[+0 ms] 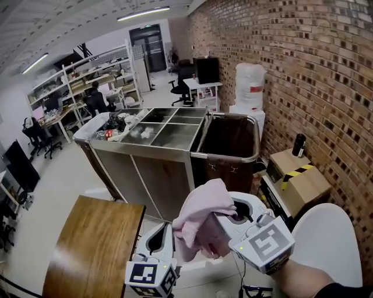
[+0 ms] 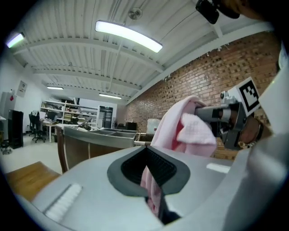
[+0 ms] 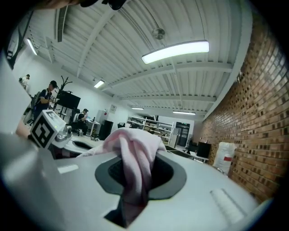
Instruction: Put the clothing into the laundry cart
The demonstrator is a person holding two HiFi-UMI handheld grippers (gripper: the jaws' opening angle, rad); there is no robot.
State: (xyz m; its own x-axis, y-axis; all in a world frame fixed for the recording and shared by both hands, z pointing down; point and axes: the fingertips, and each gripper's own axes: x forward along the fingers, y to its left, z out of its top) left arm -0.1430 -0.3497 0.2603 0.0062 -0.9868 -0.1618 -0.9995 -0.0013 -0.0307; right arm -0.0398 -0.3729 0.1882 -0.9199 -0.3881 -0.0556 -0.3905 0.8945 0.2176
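sharing one pink garment point(image 1: 201, 212): left gripper point(image 2: 147, 173), right gripper point(image 3: 134, 180); one cart point(image 1: 231, 141) ahead.

Beyond the fingers point(image 1: 247, 198), a steel-topped counter point(image 1: 169, 131) with square wells, clutter at its far left end. Right of the fingers, a brick wall point(image 1: 303, 70) running deep into the room; at its foot a box point(image 1: 300, 180) with hazard tape, a dark bottle point(image 1: 298, 144) by it. Left and near, a wooden table point(image 1: 93, 244) on pale floor point(image 1: 52, 192). Farther off: white shelves point(image 1: 87, 75), a seated person point(image 1: 95, 96), black chairs point(image 1: 38, 137), a dark door point(image 1: 150, 46). Overhead, strip lights point(image 1: 143, 13) on a white ribbed ceiling point(image 2: 90, 54).
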